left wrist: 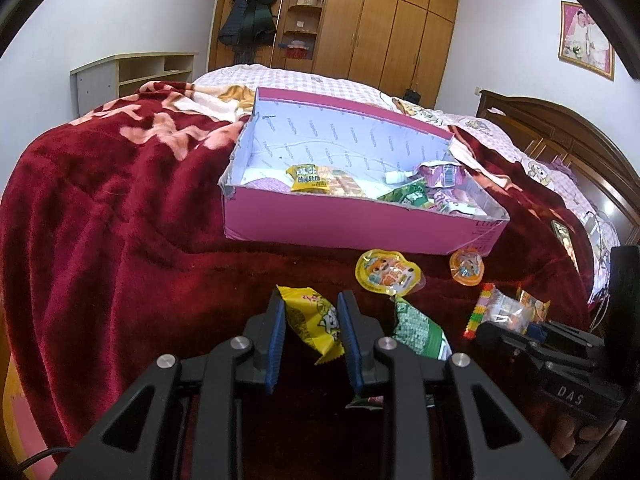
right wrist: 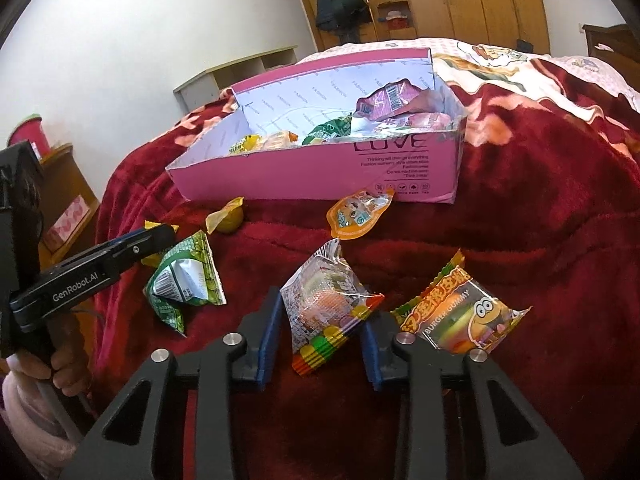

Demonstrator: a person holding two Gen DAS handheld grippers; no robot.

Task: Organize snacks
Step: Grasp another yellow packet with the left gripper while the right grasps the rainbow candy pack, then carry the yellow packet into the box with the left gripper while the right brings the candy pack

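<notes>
Pink cardboard box (left wrist: 344,226) sat on a dark red blanket (left wrist: 120,208), already holding several snack packets at its right end. Left gripper (left wrist: 311,334) was clamped on a yellow packet (left wrist: 316,326), lifted clear of the blanket. Right gripper (right wrist: 320,332) had closed its blue pads on a clear packet of rainbow candy (right wrist: 324,312). Green packet (right wrist: 186,280) lay between the two grippers. Burger gummy packet (right wrist: 464,312) lay just right of the right gripper. Two orange jelly cups (left wrist: 386,272) rested near the box front.
</notes>
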